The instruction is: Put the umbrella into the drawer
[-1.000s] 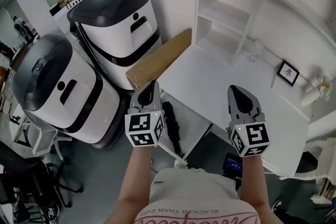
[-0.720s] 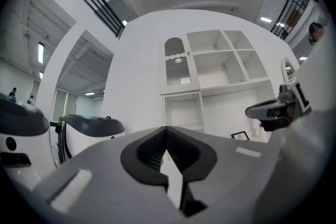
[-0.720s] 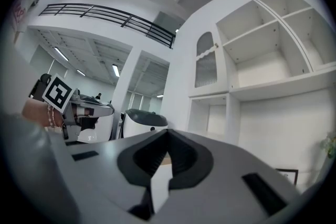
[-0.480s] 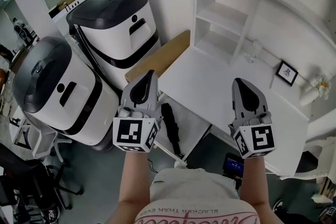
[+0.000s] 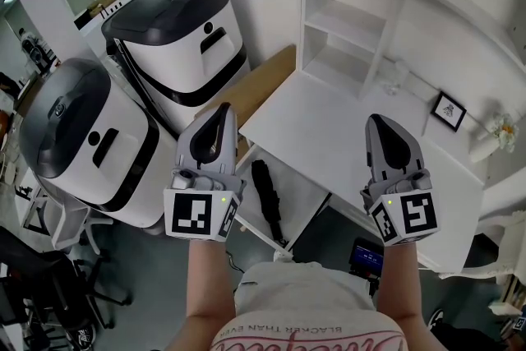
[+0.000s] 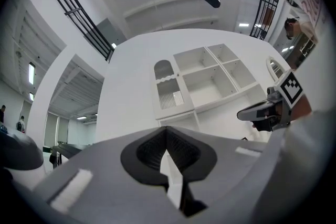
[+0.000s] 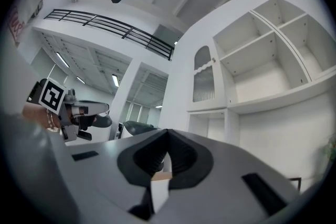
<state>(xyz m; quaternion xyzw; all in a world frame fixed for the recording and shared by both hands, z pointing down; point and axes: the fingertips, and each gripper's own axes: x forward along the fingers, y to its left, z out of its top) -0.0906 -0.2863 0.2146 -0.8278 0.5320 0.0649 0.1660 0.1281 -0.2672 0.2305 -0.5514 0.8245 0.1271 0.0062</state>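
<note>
Both jaws pressed together, nothing between them: left hand-held gripper and right hand-held gripper are each empty, held up side by side and well apart, pointing out over the white tabletop. Black folded umbrella lies in the pulled-out white drawer under the tabletop's near edge, below and between the two grippers, neither touching it. White shelf unit stands at the back of the tabletop, small picture frame to its right. Cardboard box leans at the tabletop's left end, beside two big white-and-black machines.
</note>
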